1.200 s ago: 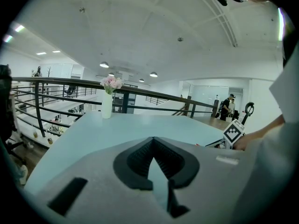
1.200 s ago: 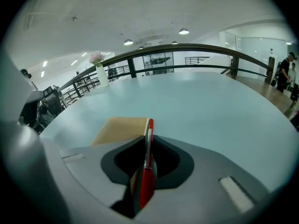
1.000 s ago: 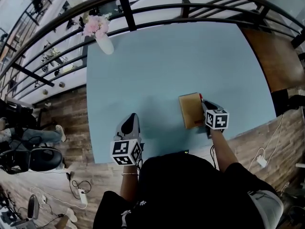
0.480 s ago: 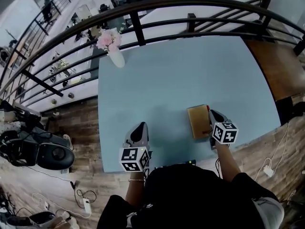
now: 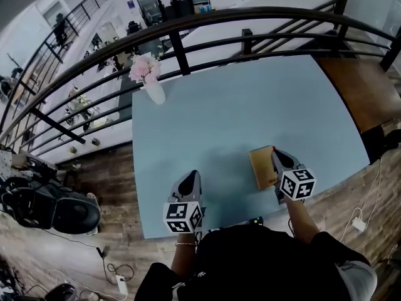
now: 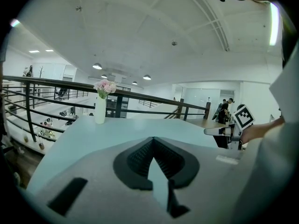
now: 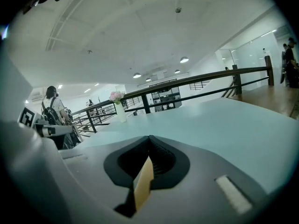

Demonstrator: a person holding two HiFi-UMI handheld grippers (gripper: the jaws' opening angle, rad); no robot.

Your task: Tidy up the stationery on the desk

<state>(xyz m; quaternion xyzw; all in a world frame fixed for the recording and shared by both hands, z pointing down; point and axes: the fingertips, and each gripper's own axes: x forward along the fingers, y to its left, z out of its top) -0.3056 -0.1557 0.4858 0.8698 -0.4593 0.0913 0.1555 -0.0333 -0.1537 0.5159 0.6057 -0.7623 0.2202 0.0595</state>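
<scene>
When viewed from the head camera, shows a pale blue desk (image 5: pixel 238 105) with a dark railing (image 5: pixel 250 39) along its far edge. Holds a white vase (image 5: pixel 154 93) of pink flowers (image 5: pixel 144 69) at the far left corner. Near the front edge, left gripper (image 5: pixel 190 179) over the desk with its marker cube toward the person, well apart from the right gripper (image 5: pixel 279 158). Just left of the right gripper and touching it, a tan notebook (image 5: pixel 263 167) over the near right part of the desk. Cannot tell from above whether lifted clear of the top.

Looking along the left gripper's own jaws (image 6: pixel 153 139): closed together at the tips, with nothing between the dark ribbed pads. Beyond them the desk top, the vase (image 6: pixel 100 110) far off to the left, and the right gripper (image 6: pixel 219 131) reaching in level from the right edge.

Looking along the right gripper's jaws (image 7: pixel 149 138): nearly closed, pinching the tan notebook (image 7: pixel 144 181), seen edge-on as a thin upright sliver between the pads. Past the tips, the desk, the vase (image 7: pixel 121 111) by the railing, and the left gripper (image 7: pixel 60 129) at the left. Behind that, a person with a backpack (image 7: pixel 50 104), far off.
</scene>
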